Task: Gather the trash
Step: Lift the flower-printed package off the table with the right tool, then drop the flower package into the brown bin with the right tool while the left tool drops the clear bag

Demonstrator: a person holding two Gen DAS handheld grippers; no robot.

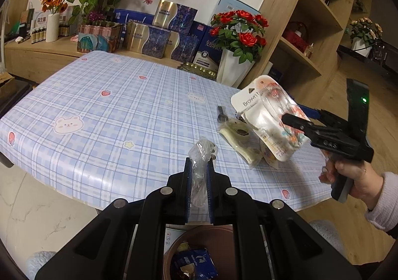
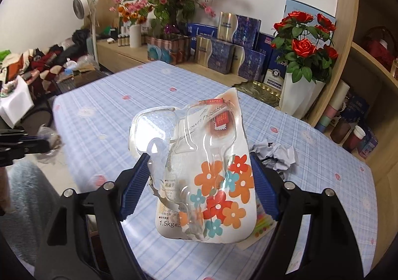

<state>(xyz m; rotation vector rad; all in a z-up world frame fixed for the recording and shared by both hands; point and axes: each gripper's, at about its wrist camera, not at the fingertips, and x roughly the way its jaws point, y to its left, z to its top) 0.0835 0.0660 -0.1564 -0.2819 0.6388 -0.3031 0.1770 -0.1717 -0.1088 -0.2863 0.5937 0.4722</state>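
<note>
Holding a crumpled clear plastic wrapper [image 1: 201, 155] pinched tight between its blue pads, the left gripper [image 1: 199, 168] hangs over the near edge of the table [image 1: 99, 116], which is covered in a blue-and-white checked cloth printed with bears and strawberries. Directly beneath it, off the table's near edge, stands a round brown bin [image 1: 211, 237] with a dark blue packet [image 1: 194, 265] and other scraps already inside.

The right gripper [image 2: 199, 180], held in a hand [image 1: 353, 175] with a pale fuzzy sleeve, is clamped on a white hook package with orange, red and teal flowers and a clear blister front [image 2: 211, 175]. Its pads press on both sides of the card, which is lifted clear of the cloth above the table's right side and stands roughly upright, its top leaning away.

Still lying on the table near its right edge are a cream-coloured plastic bag with a dark round spot [image 1: 238, 138], a small dark metal clip-like piece [image 1: 222, 114] just beyond it, and a ball of crumpled white-and-grey paper [image 2: 273, 153]. A colourful scrap [image 2: 262, 224] lies under the lifted package; what it is I cannot tell.

Past the far right corner stands a white vase of red roses [image 1: 235, 41], beside stacked blue and gold gift boxes [image 1: 159, 38].
</note>
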